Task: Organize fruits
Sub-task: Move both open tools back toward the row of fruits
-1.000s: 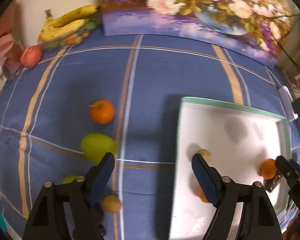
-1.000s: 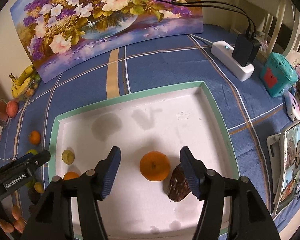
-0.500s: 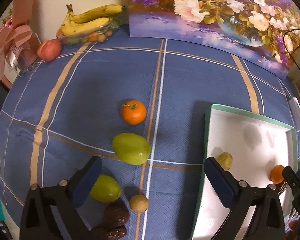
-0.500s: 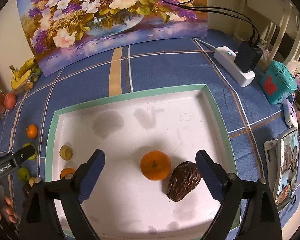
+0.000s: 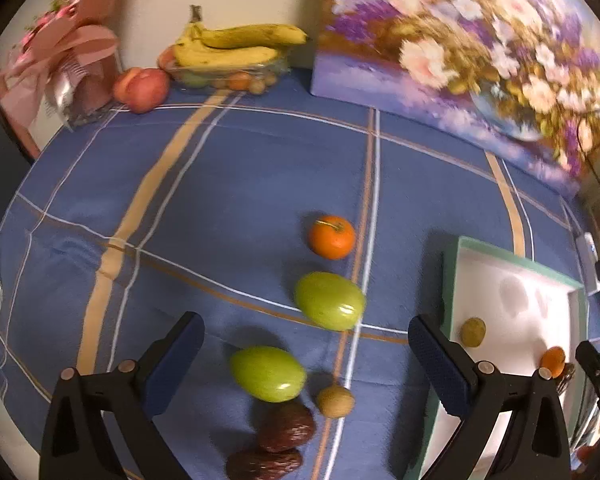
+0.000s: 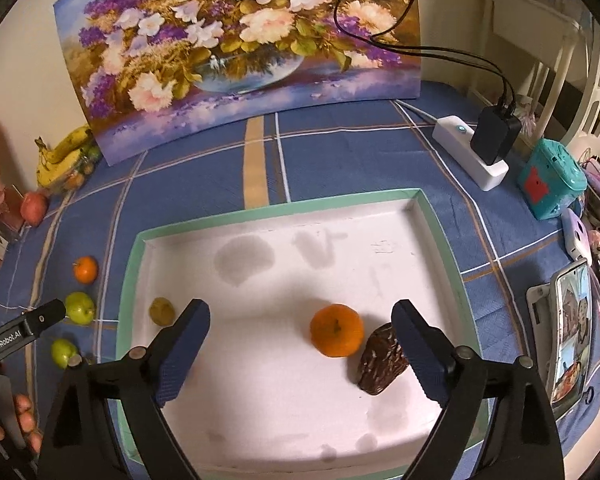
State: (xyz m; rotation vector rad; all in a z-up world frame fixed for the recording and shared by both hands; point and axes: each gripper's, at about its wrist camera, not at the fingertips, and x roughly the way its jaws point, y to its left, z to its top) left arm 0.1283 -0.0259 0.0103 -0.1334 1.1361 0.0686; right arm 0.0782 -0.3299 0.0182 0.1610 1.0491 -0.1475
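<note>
Careful: your left gripper (image 5: pixel 304 360) wide, empty, over crowded fruit on blue tablecloth (image 5: pixel 220 184) — green fruit (image 5: pixel 268 373), small brown fruit (image 5: pixel 335 401), dates (image 5: pixel 286 426) nearly touching; closing may nudge neighbours rolling. Right gripper (image 6: pixel 300 348) wide, empty, above tray (image 6: pixel 132 264); orange (image 6: pixel 336 335) and date (image 6: pixel 382 364) lie between its jaws.

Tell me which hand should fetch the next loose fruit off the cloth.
Left, likely: its open tongs hang over the green fruit. The right tongs, also open, sit over the tray.
</note>
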